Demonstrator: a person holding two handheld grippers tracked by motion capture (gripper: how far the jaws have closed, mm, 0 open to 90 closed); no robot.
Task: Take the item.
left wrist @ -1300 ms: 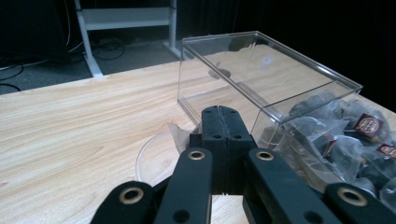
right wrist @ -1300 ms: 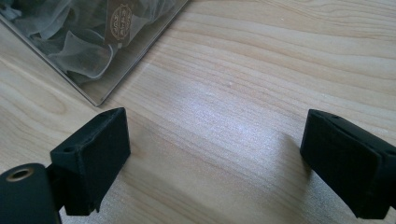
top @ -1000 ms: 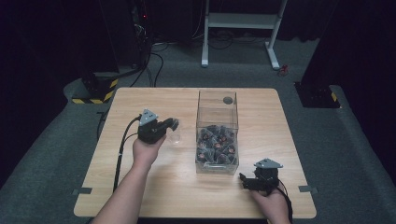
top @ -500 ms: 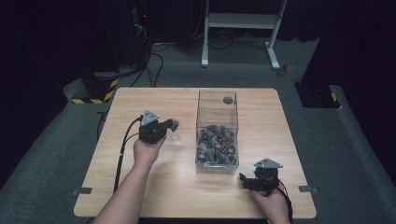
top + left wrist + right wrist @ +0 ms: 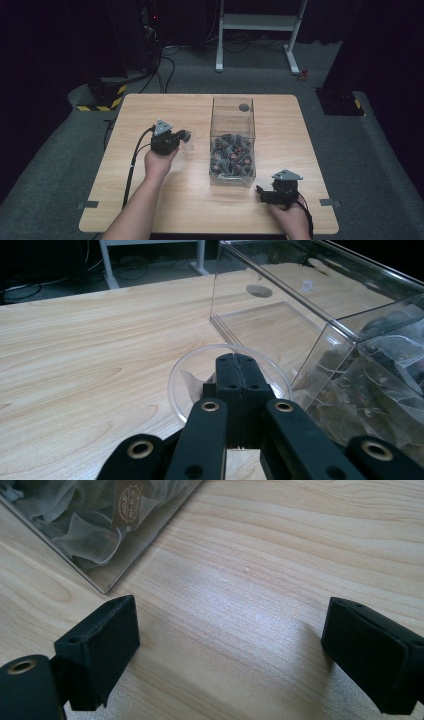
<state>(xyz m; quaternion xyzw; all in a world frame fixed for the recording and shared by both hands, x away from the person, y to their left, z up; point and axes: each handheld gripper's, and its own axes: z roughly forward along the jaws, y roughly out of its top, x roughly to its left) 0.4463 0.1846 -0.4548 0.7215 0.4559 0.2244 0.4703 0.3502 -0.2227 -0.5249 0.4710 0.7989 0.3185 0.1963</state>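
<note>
Progress looks early: my left tool [image 5: 234, 371] is clenched on a clear dish [image 5: 186, 371] beside the box [image 5: 232, 141] mid-bench [image 5: 150, 200]; my right tool [image 5: 230, 655], released, waits near the front-right corner.

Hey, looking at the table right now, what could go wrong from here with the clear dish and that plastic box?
1. The left gripper is shut on the rim of a thin clear dish, a narrow hold, so the dish might slip or tilt.
2. The dish sits close beside the clear box wall; a swing toward it could knock them together.
3. The right gripper hangs open low over the table near the box corner and could nudge the box.
</note>
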